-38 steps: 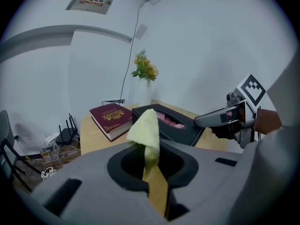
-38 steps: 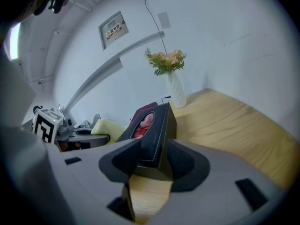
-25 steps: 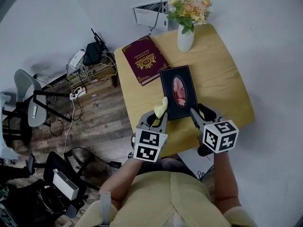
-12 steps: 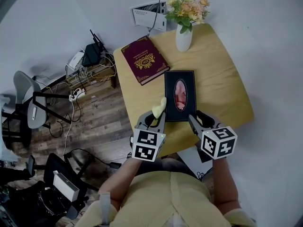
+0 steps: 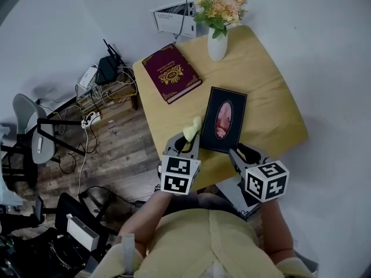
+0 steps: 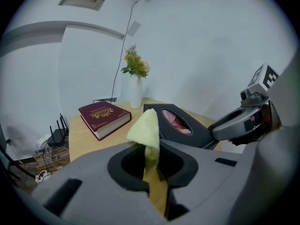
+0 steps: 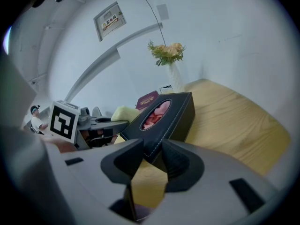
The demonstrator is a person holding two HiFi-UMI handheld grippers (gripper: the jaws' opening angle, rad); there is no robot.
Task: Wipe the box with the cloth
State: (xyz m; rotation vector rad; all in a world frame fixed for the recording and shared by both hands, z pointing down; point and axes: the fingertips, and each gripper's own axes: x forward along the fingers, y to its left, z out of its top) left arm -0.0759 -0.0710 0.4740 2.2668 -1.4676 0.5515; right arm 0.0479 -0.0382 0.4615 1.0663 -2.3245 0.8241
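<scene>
We judged the box (image 5: 223, 120) to be light and stiff: a dark, stitched tissue cover with an oval opening that showed pink tissue. On the smooth wooden table (image 5: 272, 91) it would probably slide or swing under a wiping stroke, so it needed steadying. The firm edges and corners looked like the best places to hold it. The soft opening on top was best left alone.

The right gripper (image 5: 235, 153) was at such a place. Its jaws had just been closing and stood about half apart, with the near corner of the box between them. As far as we could see, the pads pressed on both sides of that corner.

The cloth (image 5: 193, 129) was yellow, soft and limp, and surely very light. The left gripper (image 5: 190, 139) had its jaws closed on the cloth's lower end, so a loose fold stood up above the fingertips. That fold would flop and give little pressure unless it was laid flat on the box.

The box lay just ahead of the left gripper and to its right, not yet touched by the cloth.

We counted one box, one cloth and two grippers. There was also one red book (image 5: 171, 74) ahead of the left gripper to its left. One white vase (image 5: 217, 45) of flowers stood well beyond both grippers.
</scene>
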